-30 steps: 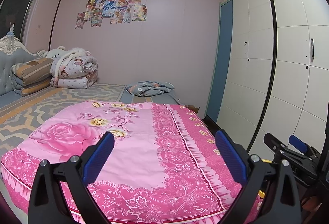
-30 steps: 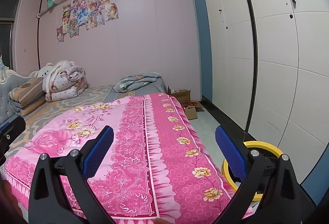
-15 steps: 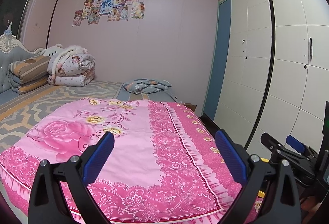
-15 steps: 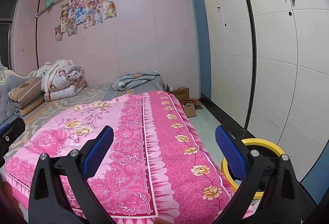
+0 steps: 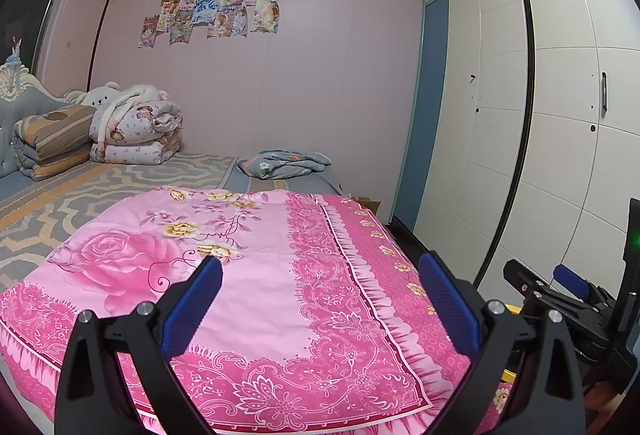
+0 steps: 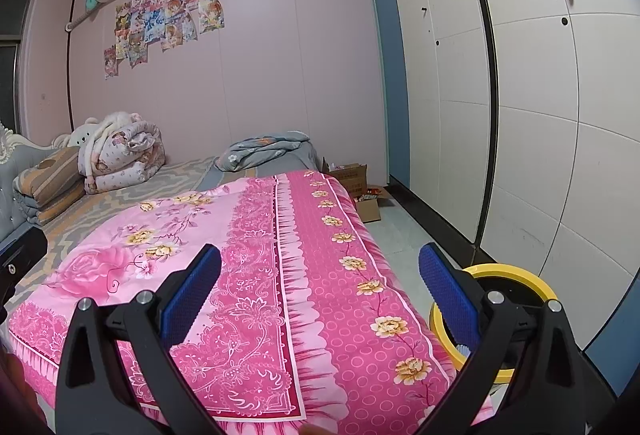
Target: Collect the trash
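Both tongs held level over the foot of a bed, each spread wide with nothing between its pads.

The left gripper (image 5: 320,295) points along the pink floral bedspread (image 5: 256,275), its blue pads well apart, with the folded quilts (image 5: 136,131) and a striped pillow (image 5: 52,135) far ahead to its left, and the right gripper (image 5: 560,291) just off its right side. The right gripper (image 6: 320,295) is likewise wide open, over the bedspread's right border where the cloth falls away to a bare strip of pale floor (image 6: 404,239) between the bed and the white wardrobe (image 6: 520,115). Ahead on that strip sit open cardboard boxes (image 6: 360,191) with coloured wrappers in them; behind its right finger stands a round yellow-rimmed bin (image 6: 504,303), dark inside, on the floor.
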{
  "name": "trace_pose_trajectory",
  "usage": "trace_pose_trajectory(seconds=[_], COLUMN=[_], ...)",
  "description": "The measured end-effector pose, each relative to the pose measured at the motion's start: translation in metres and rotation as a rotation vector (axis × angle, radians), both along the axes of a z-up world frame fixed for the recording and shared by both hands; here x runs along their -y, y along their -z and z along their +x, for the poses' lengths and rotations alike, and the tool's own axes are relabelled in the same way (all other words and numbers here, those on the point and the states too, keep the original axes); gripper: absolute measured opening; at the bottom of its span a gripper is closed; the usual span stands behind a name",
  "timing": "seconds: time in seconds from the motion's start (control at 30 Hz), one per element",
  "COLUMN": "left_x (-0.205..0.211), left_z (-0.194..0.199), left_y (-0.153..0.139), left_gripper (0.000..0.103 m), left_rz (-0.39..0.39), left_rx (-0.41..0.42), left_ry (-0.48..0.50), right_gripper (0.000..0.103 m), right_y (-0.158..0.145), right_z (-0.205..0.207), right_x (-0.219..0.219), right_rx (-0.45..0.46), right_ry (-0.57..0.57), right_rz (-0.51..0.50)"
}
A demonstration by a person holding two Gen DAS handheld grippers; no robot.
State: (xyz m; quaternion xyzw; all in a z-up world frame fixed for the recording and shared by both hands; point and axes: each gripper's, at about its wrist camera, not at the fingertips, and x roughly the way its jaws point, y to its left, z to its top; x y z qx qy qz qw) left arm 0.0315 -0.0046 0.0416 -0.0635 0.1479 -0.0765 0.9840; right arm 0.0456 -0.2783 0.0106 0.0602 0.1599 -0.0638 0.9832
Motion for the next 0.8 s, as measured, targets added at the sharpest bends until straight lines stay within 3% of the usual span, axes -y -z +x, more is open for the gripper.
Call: trace_pose_trajectory(seconds=[0.8], left_x=[0.0027], left_z=[0.0034], left_y=[0.004], left_gripper=[0.095], left_rz=[0.0], left_rx=[-0.01], left_ry=[0.017], right_gripper=[0.095], right_y=[0.0073], right_z=[0.0044], right_x=[-0.0014], right_rx=[-0.019], right_ry=[0.013], right_rz=[0.013])
